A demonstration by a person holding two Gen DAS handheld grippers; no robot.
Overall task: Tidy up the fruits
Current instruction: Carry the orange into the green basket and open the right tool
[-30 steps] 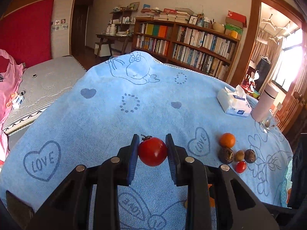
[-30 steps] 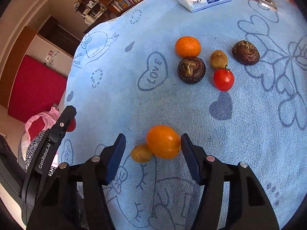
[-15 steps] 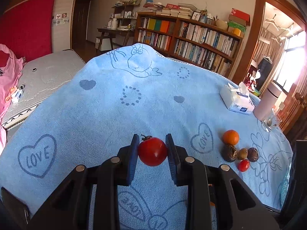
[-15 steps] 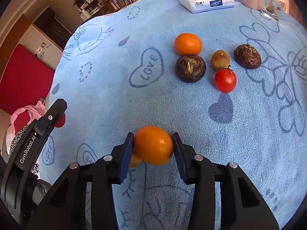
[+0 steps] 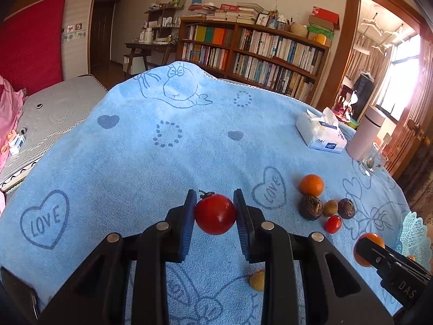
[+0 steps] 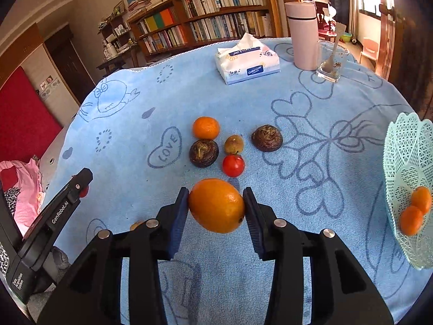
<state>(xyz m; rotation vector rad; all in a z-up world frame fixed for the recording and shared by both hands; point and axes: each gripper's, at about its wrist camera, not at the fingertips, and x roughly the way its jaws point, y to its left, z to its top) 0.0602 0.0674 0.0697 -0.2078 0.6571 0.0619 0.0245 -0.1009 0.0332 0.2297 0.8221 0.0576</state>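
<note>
My left gripper (image 5: 215, 207) is shut on a red tomato (image 5: 215, 214) and holds it above the blue cloth. My right gripper (image 6: 216, 203) is shut on a large orange (image 6: 217, 205), lifted off the table. A pale green lattice basket (image 6: 397, 159) at the right edge holds two small oranges (image 6: 415, 210). On the cloth lie a small orange (image 6: 206, 127), two dark brown round fruits (image 6: 203, 153) (image 6: 267, 137), a small brownish-green fruit (image 6: 233, 144) and a small tomato (image 6: 233, 165). A small yellow-brown fruit (image 5: 257, 280) lies near the front.
A tissue pack (image 6: 247, 63), a pink flask (image 6: 304, 35) and a glass with a spoon (image 6: 330, 63) stand at the far side of the table. A bed (image 5: 48, 116) lies off the left edge. Bookshelves (image 5: 259, 51) line the back wall.
My right gripper shut on the large orange and lifted it off the cloth, tilting up so the basket comes into view. My left gripper kept hold of the tomato and barely moved.
</note>
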